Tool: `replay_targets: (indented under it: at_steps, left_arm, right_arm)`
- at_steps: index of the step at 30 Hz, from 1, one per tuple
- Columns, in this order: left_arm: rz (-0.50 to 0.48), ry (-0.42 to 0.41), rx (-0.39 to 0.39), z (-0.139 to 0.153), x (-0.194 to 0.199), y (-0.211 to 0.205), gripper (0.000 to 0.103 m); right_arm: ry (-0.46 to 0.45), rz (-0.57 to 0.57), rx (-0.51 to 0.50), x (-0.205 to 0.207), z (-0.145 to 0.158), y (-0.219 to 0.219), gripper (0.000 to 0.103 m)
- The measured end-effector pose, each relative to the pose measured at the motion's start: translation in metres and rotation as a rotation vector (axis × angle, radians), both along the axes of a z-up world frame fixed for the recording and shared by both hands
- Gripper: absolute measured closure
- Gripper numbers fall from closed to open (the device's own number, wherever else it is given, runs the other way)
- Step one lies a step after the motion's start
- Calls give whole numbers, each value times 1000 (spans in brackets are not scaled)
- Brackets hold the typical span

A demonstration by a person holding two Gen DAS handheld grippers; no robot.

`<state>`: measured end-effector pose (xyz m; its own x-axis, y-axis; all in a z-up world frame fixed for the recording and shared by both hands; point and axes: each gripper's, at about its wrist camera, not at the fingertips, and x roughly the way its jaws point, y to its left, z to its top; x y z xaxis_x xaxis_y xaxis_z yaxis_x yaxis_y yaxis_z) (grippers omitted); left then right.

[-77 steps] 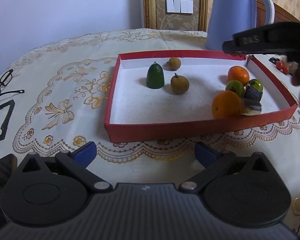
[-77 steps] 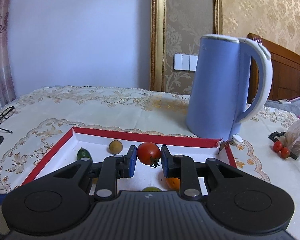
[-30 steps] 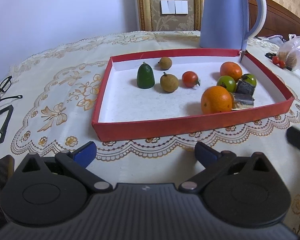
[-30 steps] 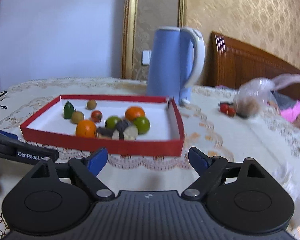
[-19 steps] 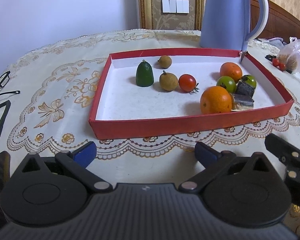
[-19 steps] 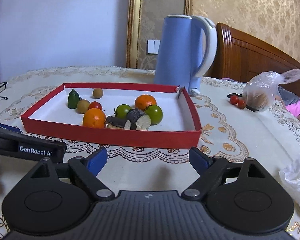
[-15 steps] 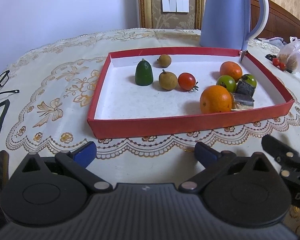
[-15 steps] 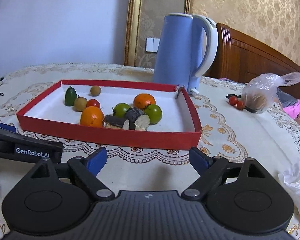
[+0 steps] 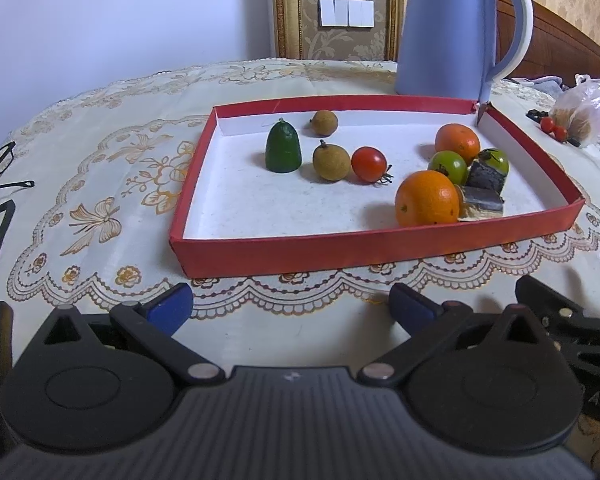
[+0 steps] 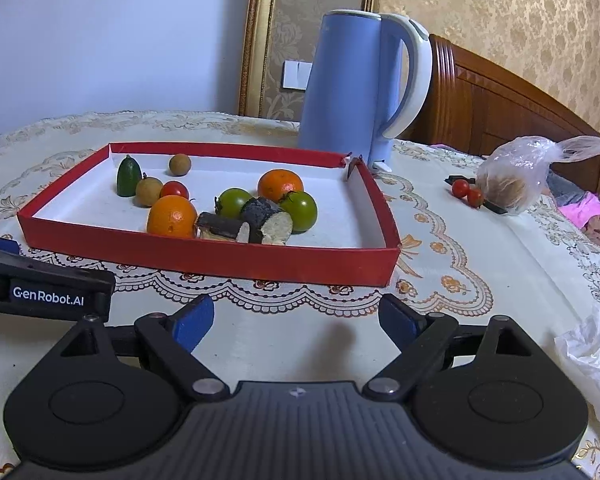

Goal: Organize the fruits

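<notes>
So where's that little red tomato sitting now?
The small red tomato lies inside the red cardboard tray, left of centre in both views, beside a round brown fruit.

Glasses (image 9: 0,172) cut by left edge, bag (image 10: 516,176) contents blurred, right claw (image 9: 572,280) mostly out of frame

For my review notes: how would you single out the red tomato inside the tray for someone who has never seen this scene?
Find the red tray in front of the blue kettle. Inside, a short row runs from a green cone-shaped fruit past a brown round fruit. The red tomato ends that row, the only red fruit in the tray, smaller than the oranges.
</notes>
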<state>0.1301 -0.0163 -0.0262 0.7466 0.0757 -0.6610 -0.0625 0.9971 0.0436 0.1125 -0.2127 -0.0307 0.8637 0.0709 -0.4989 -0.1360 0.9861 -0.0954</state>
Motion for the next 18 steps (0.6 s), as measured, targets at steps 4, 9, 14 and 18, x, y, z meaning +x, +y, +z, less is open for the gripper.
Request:
replay_targets:
  at_steps: [4,9,14,18]
  left_arm:
    - [-1,2,-10,0,0,1,0]
    - [-3,4,-23,-1,1,3,0]
    - [-7,4,-25,-1,1,3,0]
    - [-6,4,-24,-1,1,3,0]
  right_arm:
    - [-2,-3,-8,0,0,1,3]
    - [2,-10,-5,1,0,0,3]
    - [15,-17,2,3,-2,-1,3]
    - [14,-25,12,4,-2,-4,3]
